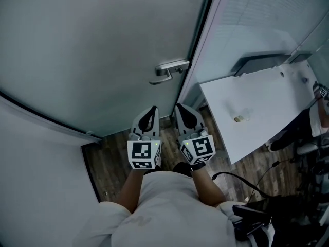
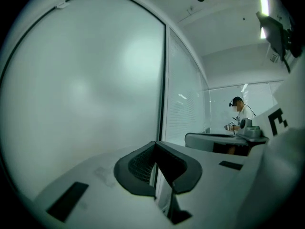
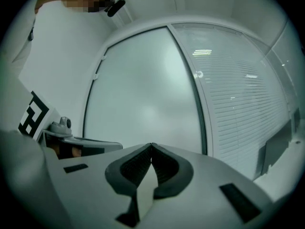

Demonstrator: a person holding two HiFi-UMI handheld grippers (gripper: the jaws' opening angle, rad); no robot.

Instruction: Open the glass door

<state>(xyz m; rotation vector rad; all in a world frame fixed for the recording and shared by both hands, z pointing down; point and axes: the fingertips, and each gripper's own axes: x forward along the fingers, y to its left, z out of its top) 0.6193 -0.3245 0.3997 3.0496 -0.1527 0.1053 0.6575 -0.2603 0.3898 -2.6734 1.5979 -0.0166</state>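
Left gripper (image 1: 153,108), right gripper (image 1: 178,106): jaws pressed together (both empty), before glass door (image 1: 92,50).

Left gripper (image 1: 152,110): is held level, with the fingers (image 2: 138,168) shut tip to tip.
Right gripper (image 1: 179,108): is held level just beside the left one, fingers likewise shut together.
Forearms (image 1: 134,187): are stretched forward side by side.

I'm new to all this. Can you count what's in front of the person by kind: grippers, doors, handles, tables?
Grippers: 2, the left gripper and the right gripper, both shut and empty
Door: 1
Handle: 1
Table: 1
Total: 5
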